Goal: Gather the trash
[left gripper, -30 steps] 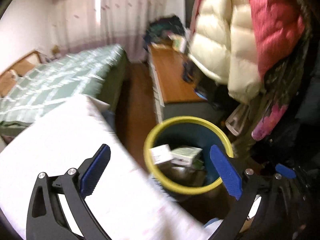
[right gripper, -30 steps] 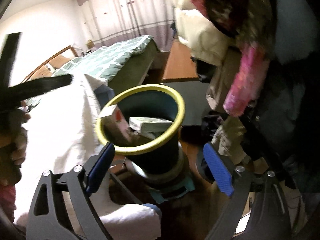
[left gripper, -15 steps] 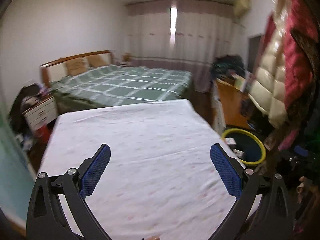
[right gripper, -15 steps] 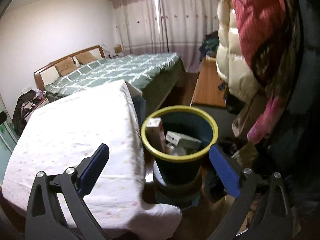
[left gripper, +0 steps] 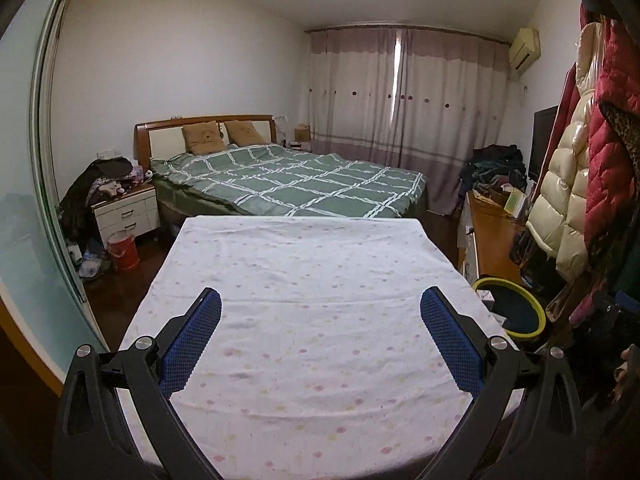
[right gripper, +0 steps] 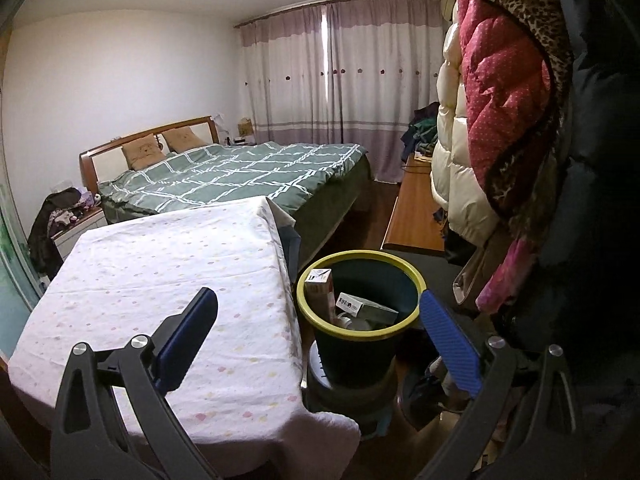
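Note:
A dark bin with a yellow rim [right gripper: 400, 264] stands on the floor right of the cloth-covered table [right gripper: 168, 264]. Inside it lie a tall white-and-red carton [right gripper: 320, 290], a flat green-and-white box [right gripper: 366, 307] and other scraps. The bin also shows in the left wrist view [left gripper: 536, 304], at the table's right edge. My left gripper [left gripper: 320, 336] is open and empty above the table [left gripper: 320, 280]. My right gripper [right gripper: 318, 334] is open and empty, held above and in front of the bin.
A bed with a green checked cover [left gripper: 288, 180] lies beyond the table. Coats [right gripper: 500, 120] hang on the right, close to the bin. A low wooden cabinet [right gripper: 412, 208] runs along the right wall. A nightstand [left gripper: 126, 212] and a red bucket [left gripper: 122, 250] stand at left.
Both grippers have pulled back and up from the bin. The left view has swung from the bin to the table and bed. Both stay open and empty.

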Demonstrator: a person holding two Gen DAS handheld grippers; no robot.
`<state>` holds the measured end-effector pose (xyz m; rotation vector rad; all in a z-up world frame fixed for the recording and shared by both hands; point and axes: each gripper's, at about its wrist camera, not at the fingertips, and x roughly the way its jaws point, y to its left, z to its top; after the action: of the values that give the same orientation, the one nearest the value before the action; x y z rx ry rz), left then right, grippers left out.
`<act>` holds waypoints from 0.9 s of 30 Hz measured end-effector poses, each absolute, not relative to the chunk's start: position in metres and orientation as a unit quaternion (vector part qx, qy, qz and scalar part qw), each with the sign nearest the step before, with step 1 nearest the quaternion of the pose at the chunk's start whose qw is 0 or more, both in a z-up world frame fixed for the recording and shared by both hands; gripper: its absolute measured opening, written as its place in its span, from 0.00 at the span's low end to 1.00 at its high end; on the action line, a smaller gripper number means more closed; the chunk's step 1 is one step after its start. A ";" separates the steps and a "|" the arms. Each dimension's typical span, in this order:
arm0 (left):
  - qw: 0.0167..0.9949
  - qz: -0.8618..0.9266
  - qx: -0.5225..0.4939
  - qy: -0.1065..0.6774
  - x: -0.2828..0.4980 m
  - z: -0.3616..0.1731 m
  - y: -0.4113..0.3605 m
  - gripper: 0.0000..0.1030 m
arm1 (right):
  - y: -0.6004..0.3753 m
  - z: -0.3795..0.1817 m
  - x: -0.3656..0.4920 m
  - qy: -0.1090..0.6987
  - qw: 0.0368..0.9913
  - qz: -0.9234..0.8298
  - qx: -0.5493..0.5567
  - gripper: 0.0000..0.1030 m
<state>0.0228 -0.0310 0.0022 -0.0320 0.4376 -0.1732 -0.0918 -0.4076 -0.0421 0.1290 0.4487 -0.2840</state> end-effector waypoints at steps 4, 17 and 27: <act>0.972 -0.082 -0.016 0.220 0.017 0.001 -0.033 0.95 | -0.408 -0.041 -0.097 0.215 0.965 -0.136 0.069 0.93; 0.975 -0.063 -0.021 0.210 0.010 0.006 -0.024 0.95 | -0.407 -0.042 -0.098 0.212 0.966 -0.130 0.073 0.93; 0.973 -0.067 -0.023 0.218 0.015 0.002 -0.020 0.95 | -0.404 -0.044 -0.095 0.217 0.965 -0.128 0.072 0.93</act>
<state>0.0148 -0.0201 0.0018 -0.0467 0.4397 -0.1342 -0.0951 -0.4040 -0.0441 0.1462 0.4384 -0.2589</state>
